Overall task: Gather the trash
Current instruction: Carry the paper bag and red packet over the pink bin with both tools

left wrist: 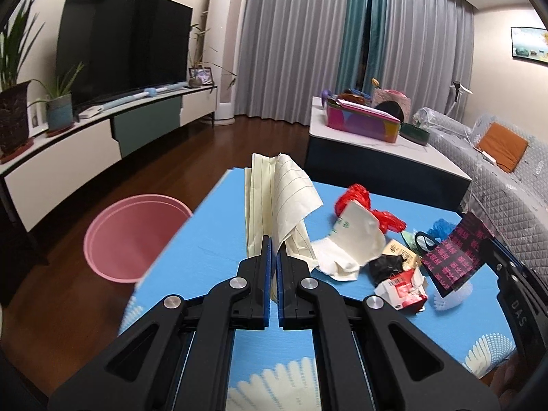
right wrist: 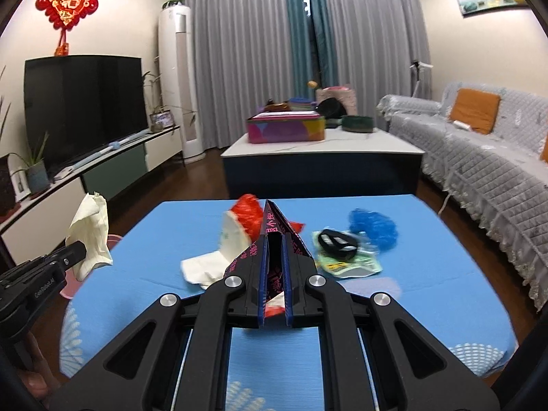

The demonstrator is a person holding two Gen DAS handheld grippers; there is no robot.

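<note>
Gripping lined paper [left wrist: 274, 198] and black wrapper [right wrist: 274, 229].

Table [right wrist: 428, 294]: wrappers [left wrist: 400, 267] heaped at centre-right; basin [left wrist: 133, 236] on floor off its left edge; low table [right wrist: 322, 152] behind; sofa [right wrist: 486, 171] right; bag [right wrist: 373, 227], perhaps, farthest right

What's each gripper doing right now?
Left gripper: shut on the crumpled cream lined paper.
Right gripper: shut on the folded black wrapper with pink characters.
</note>
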